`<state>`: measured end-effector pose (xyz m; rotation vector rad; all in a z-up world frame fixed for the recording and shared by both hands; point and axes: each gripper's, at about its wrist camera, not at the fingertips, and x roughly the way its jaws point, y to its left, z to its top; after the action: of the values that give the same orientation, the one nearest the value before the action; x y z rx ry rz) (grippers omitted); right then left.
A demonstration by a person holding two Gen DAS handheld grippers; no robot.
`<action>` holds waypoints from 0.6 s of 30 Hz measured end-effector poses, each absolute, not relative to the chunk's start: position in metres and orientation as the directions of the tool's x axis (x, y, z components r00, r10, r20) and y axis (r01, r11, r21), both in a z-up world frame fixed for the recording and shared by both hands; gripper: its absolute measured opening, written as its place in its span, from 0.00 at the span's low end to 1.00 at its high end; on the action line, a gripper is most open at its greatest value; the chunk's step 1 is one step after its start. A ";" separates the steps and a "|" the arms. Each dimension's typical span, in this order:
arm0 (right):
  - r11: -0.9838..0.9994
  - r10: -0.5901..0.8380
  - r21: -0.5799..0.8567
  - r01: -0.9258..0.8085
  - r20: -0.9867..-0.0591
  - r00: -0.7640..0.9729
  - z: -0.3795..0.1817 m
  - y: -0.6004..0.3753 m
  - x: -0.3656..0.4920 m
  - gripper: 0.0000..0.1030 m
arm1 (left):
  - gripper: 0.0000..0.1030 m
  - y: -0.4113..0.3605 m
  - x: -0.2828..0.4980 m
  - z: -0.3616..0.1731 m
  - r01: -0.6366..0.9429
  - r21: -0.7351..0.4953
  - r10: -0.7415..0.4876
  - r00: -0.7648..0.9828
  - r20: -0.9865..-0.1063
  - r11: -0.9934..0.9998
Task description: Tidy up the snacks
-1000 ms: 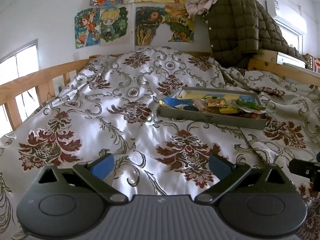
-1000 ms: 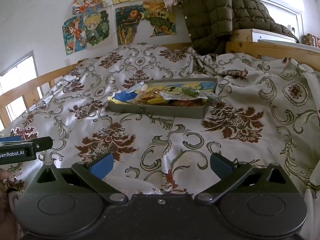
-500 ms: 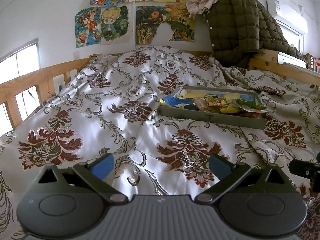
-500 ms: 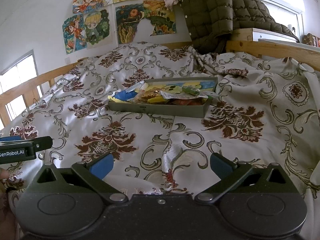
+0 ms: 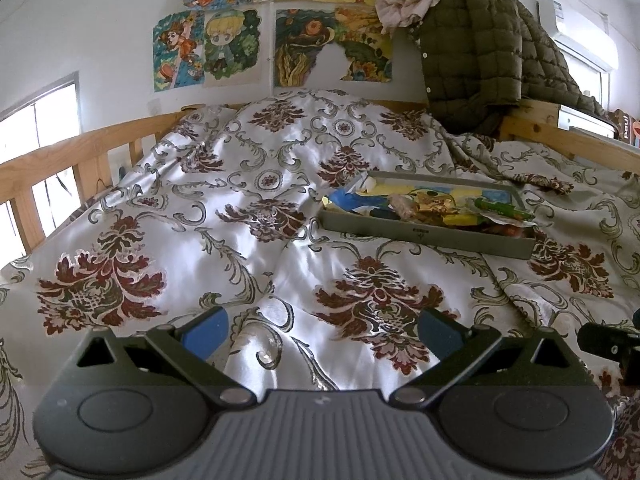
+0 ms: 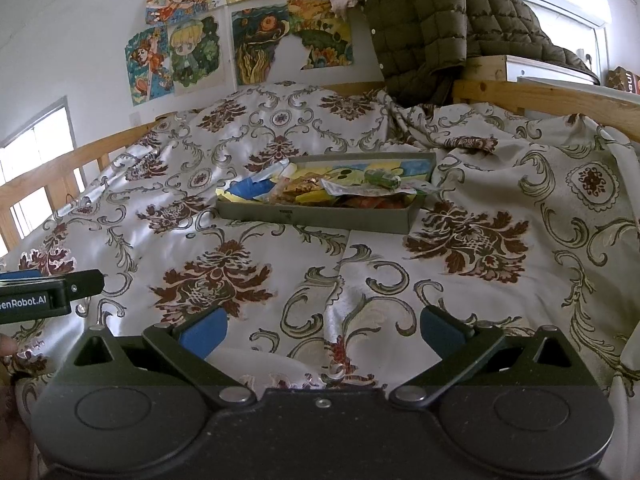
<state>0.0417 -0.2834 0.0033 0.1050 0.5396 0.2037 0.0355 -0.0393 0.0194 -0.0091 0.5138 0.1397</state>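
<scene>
Still wide grippers (image 5: 322,330), tray (image 5: 424,238) unmoved

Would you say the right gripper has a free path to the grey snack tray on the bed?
Probably yes: the right gripper is open and only bare bedspread lies before the tray.

A: Any readable text?
B: 1 clear item: "enRobot.AI", white print on the black left gripper (image 6: 48,298) body at the right wrist view's left edge, first letter cut off.
A: The gray tray (image 6: 320,216)?
B: Small dark mark on its front wall, too small to read.
</scene>
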 end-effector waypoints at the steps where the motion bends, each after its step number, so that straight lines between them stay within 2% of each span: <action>1: 0.975 0.220 0.152 -0.165 -0.499 0.838 0.003 -0.283 0.042 0.99 | 1.00 -0.039 0.036 0.019 -0.135 0.026 0.131 0.862 -0.490 0.990; 18: 0.975 0.219 0.152 -0.164 -0.501 0.837 0.005 -0.283 0.042 0.99 | 1.00 -0.037 0.035 0.019 -0.143 0.019 0.133 0.858 -0.496 0.990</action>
<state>0.0424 -0.2827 0.0045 0.1040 0.5420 0.2033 0.0354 -0.0374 0.0185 -0.0184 0.5199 0.1451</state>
